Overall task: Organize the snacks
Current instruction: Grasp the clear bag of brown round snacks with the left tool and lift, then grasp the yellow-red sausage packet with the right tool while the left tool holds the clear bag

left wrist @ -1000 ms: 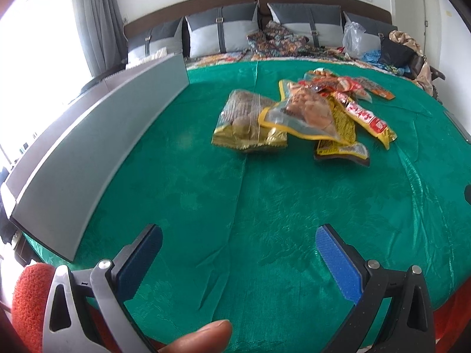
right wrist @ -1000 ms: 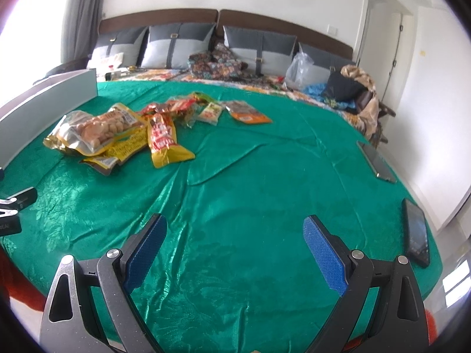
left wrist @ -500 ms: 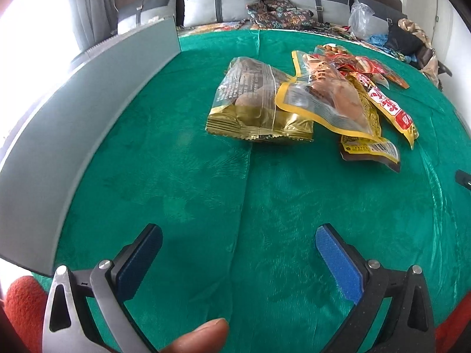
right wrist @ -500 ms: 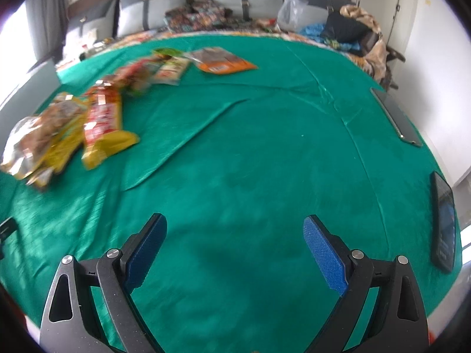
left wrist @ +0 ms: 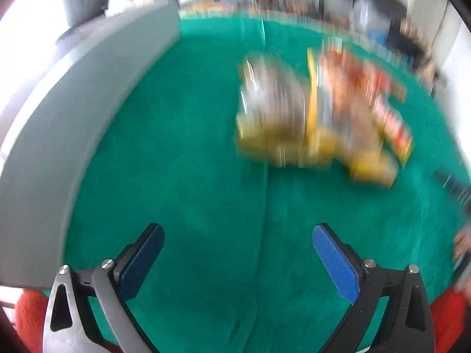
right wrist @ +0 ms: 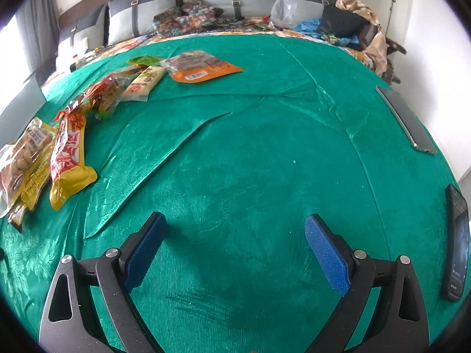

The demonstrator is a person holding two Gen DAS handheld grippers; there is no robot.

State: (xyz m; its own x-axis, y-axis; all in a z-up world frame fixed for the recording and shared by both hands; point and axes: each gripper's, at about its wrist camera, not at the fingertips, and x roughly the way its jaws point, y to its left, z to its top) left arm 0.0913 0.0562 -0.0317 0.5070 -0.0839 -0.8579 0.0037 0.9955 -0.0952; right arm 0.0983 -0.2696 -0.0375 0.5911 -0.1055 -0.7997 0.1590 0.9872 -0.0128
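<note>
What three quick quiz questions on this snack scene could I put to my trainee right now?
1. True or false: the right gripper holds a snack.
2. Which packet lies farthest up the green cloth: A the orange packet, B the red-and-yellow packet?
3. Fill in: two dark ___ lie at the cloth's right edge.

Key: 1 false, both it and the left gripper are open and empty. 2 A. 3 phones.
</note>
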